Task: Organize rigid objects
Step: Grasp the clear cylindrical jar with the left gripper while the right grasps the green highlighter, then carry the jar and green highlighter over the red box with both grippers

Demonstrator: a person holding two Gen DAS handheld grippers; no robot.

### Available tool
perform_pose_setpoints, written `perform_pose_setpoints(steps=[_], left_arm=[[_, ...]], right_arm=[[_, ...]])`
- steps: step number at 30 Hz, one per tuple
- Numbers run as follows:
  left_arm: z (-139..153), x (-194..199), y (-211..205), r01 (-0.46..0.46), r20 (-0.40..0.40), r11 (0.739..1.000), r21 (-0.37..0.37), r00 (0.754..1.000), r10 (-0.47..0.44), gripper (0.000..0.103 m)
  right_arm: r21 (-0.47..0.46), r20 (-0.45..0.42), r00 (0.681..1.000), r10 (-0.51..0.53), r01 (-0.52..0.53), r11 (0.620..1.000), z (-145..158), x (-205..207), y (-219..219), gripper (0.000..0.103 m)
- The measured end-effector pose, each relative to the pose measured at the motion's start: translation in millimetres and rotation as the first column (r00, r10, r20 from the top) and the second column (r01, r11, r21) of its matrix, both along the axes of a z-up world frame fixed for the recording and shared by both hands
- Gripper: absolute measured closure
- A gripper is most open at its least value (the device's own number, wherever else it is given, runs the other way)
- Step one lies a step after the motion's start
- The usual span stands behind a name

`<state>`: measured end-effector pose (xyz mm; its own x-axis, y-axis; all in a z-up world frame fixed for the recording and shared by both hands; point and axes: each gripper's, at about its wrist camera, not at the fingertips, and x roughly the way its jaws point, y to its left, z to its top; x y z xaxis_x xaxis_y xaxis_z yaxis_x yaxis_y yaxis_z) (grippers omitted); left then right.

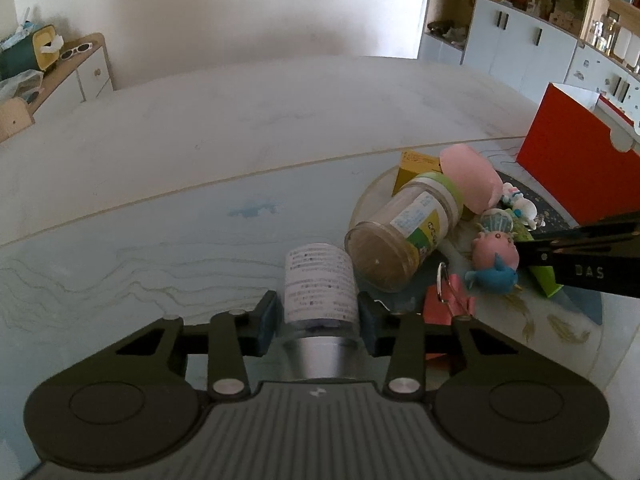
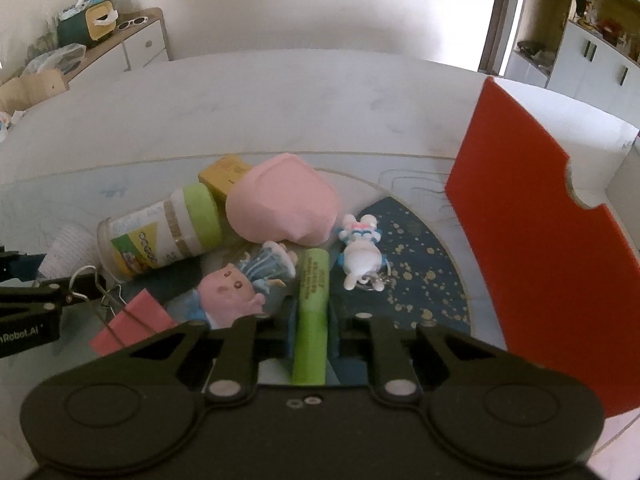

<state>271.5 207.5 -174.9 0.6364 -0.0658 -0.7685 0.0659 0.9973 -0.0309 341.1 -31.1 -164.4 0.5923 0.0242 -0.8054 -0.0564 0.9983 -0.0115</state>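
My left gripper (image 1: 319, 312) is shut on a small white-labelled bottle (image 1: 320, 284) with a silver cap, held low over the table. My right gripper (image 2: 311, 320) is shut on a green highlighter (image 2: 313, 304). A pile lies on the mat: a clear jar with a green lid (image 1: 404, 232) on its side, a pink soft lump (image 2: 284, 204), a yellow box (image 2: 224, 174), a pink-and-blue figurine (image 2: 232, 292), a white rabbit keychain (image 2: 362, 260) and a pink binder clip (image 2: 132, 320).
A red open box (image 2: 540, 248) stands at the right of the table. The blue patterned mat (image 2: 416, 264) lies under the pile. A sideboard (image 1: 76, 76) with clutter stands at the back left, shelves (image 1: 560, 8) at the back right.
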Motion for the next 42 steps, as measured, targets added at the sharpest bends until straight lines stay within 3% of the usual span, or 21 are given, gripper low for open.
perform_pose_setpoints(steps=[12, 25, 34, 39, 42], left_arm=[[15.8, -17.4, 0.1, -0.031, -0.020, 0.999, -0.031, 0.999, 0.030, 0.062], [64.6, -47.5, -15.8, -0.026, 0.021, 0.997, -0.078, 0.999, 0.028, 0.062], [99.5, -46.9, -54.6, 0.014, 0.054, 0.994, -0.110, 0.998, -0.008, 0.062], [114.1, -35.7, -91.4, 0.050, 0.070, 0.996, -0.079, 0.997, -0.045, 0.062], [120.2, -25.0, -114.8, 0.074, 0.066, 0.993, -0.096, 0.996, -0.067, 0.062]], right_arm=[[0.081, 0.040, 0.999, 0.003, -0.006, 0.997, 33.9, -32.0, -19.0, 0.087], [0.175, 0.113, 0.993, 0.028, -0.048, 0.983, 91.0, -66.9, -47.8, 0.087], [0.173, 0.151, 0.988, 0.031, -0.057, 0.983, 117.2, -72.0, -83.1, 0.087], [0.170, 0.176, 0.984, 0.006, -0.037, 0.985, 125.2, -70.0, -111.5, 0.087], [0.177, 0.178, 0.984, -0.017, -0.015, 0.984, 125.1, -68.0, -131.0, 0.087]])
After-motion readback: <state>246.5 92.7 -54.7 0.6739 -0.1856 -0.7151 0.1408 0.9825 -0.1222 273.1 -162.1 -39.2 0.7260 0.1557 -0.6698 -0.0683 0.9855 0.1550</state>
